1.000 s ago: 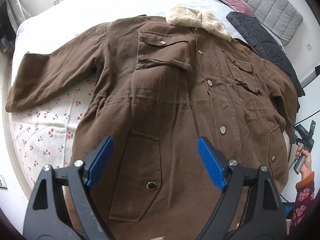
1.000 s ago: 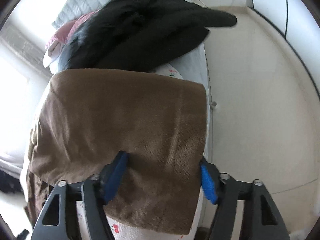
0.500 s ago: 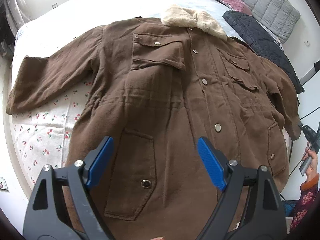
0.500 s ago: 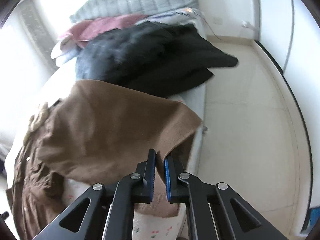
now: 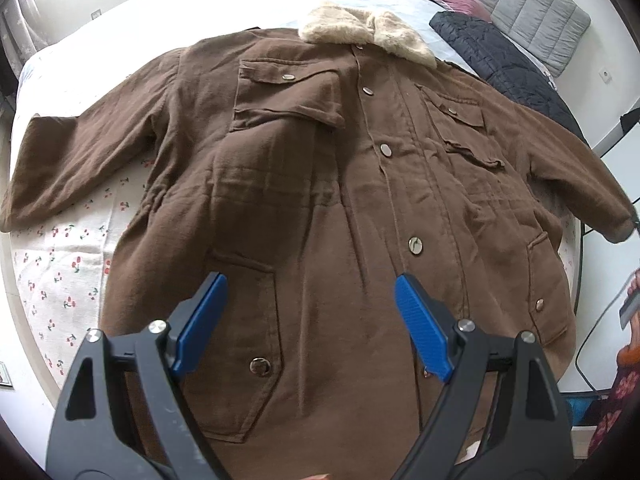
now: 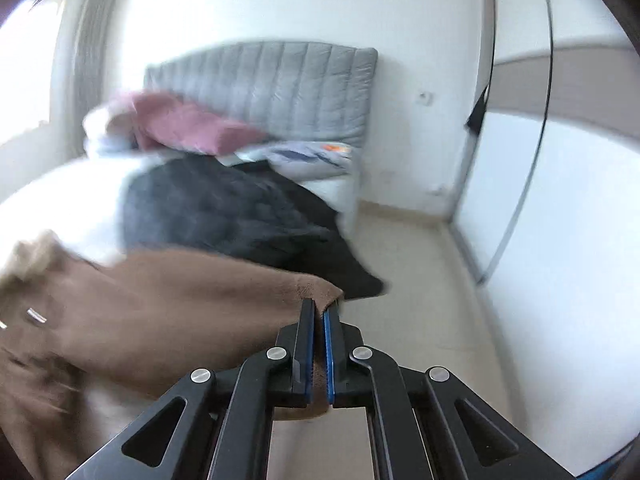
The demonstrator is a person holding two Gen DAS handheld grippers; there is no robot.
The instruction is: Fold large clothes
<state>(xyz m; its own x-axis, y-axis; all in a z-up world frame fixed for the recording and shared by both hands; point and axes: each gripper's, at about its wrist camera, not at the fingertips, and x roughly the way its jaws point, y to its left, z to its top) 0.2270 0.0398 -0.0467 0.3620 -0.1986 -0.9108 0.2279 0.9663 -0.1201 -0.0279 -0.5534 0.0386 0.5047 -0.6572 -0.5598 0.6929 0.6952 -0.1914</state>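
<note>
One coat (image 5: 320, 184), perhaps two jackets (image 6: 240, 216).

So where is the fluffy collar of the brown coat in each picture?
Left wrist view: the fluffy collar sits at the top middle, at the far end of the brown coat.
Right wrist view: a blurry pale patch at the far left edge looks like the collar.
Shared landmark: the grey padded headboard, top right in the left view, upper middle in the right view.
</note>
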